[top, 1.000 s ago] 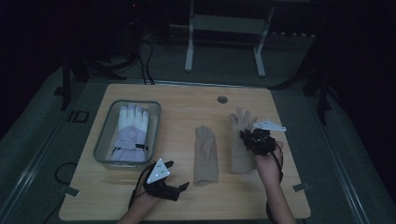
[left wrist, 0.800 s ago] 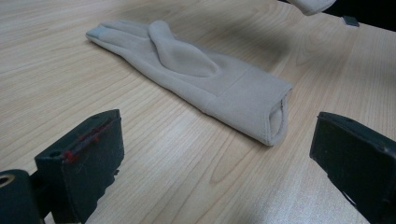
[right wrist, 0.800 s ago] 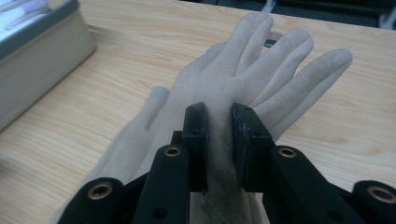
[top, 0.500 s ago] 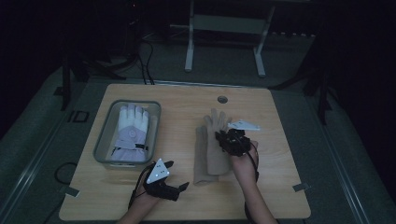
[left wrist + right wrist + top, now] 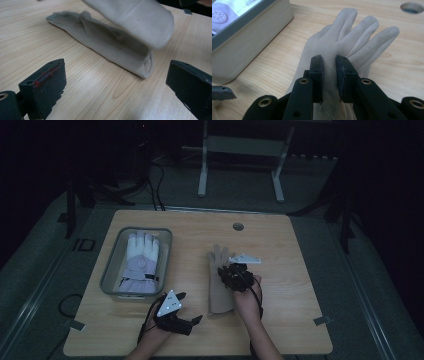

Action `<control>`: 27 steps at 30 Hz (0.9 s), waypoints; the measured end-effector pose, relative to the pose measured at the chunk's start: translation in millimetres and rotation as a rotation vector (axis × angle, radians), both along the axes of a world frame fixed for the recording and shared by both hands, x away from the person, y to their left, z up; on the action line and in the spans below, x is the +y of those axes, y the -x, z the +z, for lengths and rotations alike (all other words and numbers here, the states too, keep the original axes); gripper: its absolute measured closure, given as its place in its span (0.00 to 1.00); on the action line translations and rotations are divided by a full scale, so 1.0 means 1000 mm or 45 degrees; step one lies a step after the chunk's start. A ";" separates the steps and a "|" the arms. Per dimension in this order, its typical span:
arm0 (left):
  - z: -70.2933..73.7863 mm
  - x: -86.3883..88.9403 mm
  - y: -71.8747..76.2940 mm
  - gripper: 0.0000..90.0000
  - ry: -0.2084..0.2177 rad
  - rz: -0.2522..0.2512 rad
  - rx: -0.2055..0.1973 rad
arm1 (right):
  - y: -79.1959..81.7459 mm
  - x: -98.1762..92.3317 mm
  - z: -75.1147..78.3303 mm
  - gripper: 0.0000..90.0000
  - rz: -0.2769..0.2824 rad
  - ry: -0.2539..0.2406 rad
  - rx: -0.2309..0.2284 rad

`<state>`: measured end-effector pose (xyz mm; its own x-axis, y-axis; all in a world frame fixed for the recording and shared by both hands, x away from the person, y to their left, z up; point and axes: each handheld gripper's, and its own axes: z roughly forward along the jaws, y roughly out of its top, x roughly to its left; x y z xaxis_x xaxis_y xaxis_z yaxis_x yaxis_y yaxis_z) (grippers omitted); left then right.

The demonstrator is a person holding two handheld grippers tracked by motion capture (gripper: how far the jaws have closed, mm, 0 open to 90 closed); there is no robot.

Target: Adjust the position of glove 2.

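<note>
A beige glove (image 5: 107, 47) lies flat on the wooden table (image 5: 290, 270), cuff toward my left gripper. A second beige glove (image 5: 344, 37) is pinched at the palm by my right gripper (image 5: 329, 62), which is shut on it. In the left gripper view this held glove (image 5: 135, 17) hangs just above the lying one. In the high view the two gloves (image 5: 220, 295) overlap at the table's middle under my right gripper (image 5: 232, 270). My left gripper (image 5: 190, 315) rests near the front edge, and its jaws stand wide open (image 5: 112, 85) with nothing between them.
A grey tray (image 5: 111, 270) at the left holds a white and lilac glove (image 5: 141, 257); its wall (image 5: 249, 42) stands close to the left of the held glove. A round hole (image 5: 238, 226) sits near the table's far edge.
My right gripper has carried its beige glove leftward from the right side of the table until it overlaps the glove lying in the middle. The left gripper has stayed put.
</note>
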<state>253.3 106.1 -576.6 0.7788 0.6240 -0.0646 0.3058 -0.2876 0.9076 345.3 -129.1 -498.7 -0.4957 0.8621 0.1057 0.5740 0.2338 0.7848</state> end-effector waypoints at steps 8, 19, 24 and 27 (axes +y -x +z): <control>0.000 0.000 0.000 0.04 -0.002 0.000 0.000 | -0.007 0.002 -0.023 0.84 -0.034 0.036 0.063; 0.000 0.000 0.000 0.04 -0.003 0.000 -0.001 | -0.012 0.004 -0.039 0.83 -0.070 -0.024 0.128; 0.000 0.000 0.000 0.04 -0.002 -0.001 -0.002 | -0.011 0.004 -0.038 0.83 -0.088 -0.071 0.134; 0.000 0.000 0.000 0.04 -0.003 -0.001 0.000 | -0.006 0.006 -0.031 0.83 -0.078 -0.107 0.113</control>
<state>253.2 105.7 -576.6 0.7795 0.6233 -0.0632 0.3053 -0.2898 0.9071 350.9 -123.4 -529.9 -0.4275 0.8768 0.2204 0.6535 0.1313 0.7455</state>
